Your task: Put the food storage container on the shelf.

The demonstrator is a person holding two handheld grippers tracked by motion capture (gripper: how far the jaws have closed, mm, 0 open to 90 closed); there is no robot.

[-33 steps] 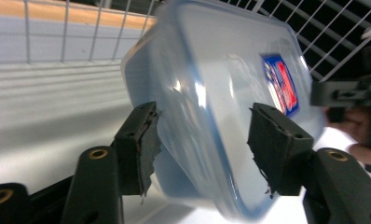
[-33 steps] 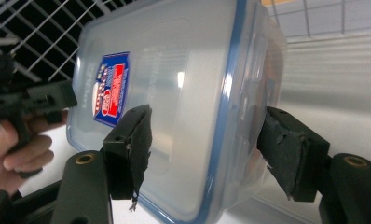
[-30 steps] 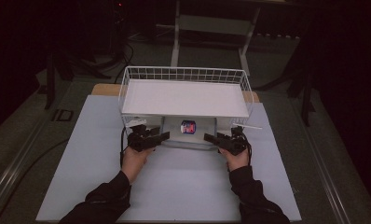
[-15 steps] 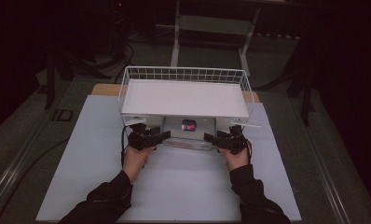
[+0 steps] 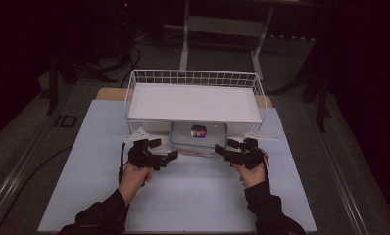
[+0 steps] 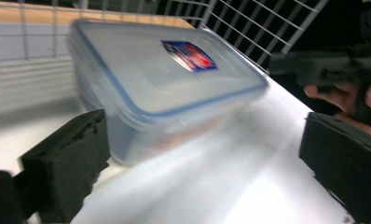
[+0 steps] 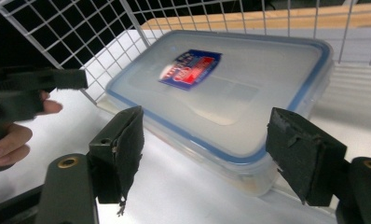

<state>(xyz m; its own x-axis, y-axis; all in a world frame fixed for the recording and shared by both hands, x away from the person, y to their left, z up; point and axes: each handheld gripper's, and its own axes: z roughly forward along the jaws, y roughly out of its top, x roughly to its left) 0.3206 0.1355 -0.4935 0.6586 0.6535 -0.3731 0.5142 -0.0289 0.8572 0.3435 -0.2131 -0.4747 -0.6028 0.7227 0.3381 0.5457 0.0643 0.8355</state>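
Observation:
A clear lidded container [image 5: 199, 134] with a blue seal and a red-and-blue label sits on the table under the white wire rack [image 5: 193, 78]. My left gripper [image 5: 164, 149] is at its front left corner. Its jaws have just been opening and now stand wide in the left gripper view [image 6: 202, 140], with the container [image 6: 165, 79] ahead and touching neither pad. My right gripper [image 5: 225, 147] is at the front right corner. Its jaws [image 7: 207, 135] have just been closing a little, with the container's near corner [image 7: 230, 98] between them, but the pads do not press on it.
The rack carries a white shelf board [image 5: 193, 103] that covers most of the container from above. Its wire walls [image 7: 104, 42] flank the container on both sides. The pale blue table mat [image 5: 193, 196] stretches toward the person, and a dark floor surrounds the table.
Both hands have drawn back a little toward the person from the container's front. The left gripper's jaws stand wider apart than before. The container has stayed in place.

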